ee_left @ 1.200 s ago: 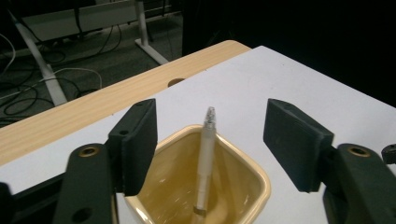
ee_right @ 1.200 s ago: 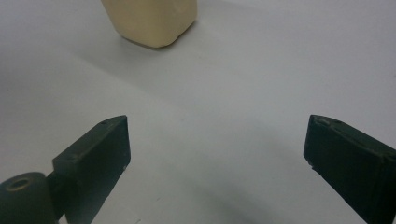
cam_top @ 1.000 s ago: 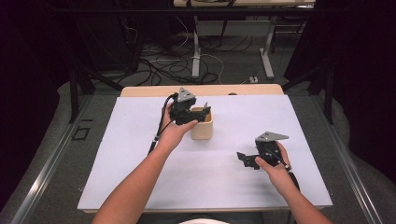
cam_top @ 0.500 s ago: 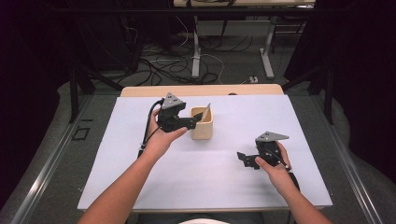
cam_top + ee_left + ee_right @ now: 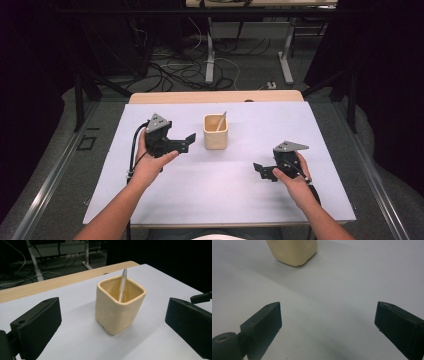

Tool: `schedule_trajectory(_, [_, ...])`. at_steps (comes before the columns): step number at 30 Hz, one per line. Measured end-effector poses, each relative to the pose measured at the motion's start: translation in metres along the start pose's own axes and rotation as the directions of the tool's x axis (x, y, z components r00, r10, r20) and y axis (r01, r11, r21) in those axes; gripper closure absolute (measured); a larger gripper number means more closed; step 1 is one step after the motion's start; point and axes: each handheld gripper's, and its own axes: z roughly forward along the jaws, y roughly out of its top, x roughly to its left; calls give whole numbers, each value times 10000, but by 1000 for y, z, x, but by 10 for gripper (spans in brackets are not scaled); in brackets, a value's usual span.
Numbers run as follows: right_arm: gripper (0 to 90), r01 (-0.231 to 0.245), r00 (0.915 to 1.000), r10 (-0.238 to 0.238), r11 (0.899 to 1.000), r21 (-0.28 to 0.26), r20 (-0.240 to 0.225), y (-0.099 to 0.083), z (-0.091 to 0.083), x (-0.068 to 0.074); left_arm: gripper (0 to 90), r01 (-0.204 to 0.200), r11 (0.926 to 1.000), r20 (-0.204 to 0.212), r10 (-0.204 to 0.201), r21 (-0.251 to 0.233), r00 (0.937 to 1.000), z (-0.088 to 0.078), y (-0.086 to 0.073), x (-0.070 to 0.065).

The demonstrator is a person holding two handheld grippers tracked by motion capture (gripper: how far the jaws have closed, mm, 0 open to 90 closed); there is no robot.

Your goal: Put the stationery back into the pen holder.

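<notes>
High view: a cream square cup (image 5: 215, 131) is standing upright on the white-covered desk (image 5: 220, 200), toward its far middle, with a pen (image 5: 220, 121) leaning inside it. The left hand-held gripper (image 5: 186, 142) is hovering just left of the cup, apart from it, its jaws having just been opening and now standing spread with nothing between them. The right hand-held gripper (image 5: 259, 169) is sitting well apart, nearer the front right, jaws pointing left, released and empty.

Left gripper view: the cup (image 5: 119, 304) is standing ahead between the two wide black jaws, untouched, the pen (image 5: 122, 285) resting tilted against its far wall.

Right gripper view: the jaws are gaping over bare desk (image 5: 332, 300); the cup's base (image 5: 293, 251) is showing at the top edge, well clear
</notes>
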Motion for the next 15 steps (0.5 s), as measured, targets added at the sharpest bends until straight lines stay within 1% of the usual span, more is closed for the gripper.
schedule_trajectory(3, [72,13,10000,-12,10000,-15,31,0,0,0,3,143,9999,-266,-140,93,9995,-7,-10,5])
schedule_trajectory(6, [72,-6,10000,6,10000,9,69,0,0,-1,3,325,9995,-267,-323,62,9991,-14,-22,10])
schedule_trajectory(10, [72,10,10000,-10,10000,-4,60,0,0,-1,3,426,9990,-341,-422,108,9985,-22,-37,15])
schedule_trajectory(12, [72,-10,10000,10,10000,-39,56,0,0,0,3,409,9991,-413,-406,76,9983,-25,-44,17])
schedule_trajectory(15, [72,-5,10000,5,10000,-32,69,0,0,-1,3,429,9990,-556,-419,161,9976,-29,-53,20])
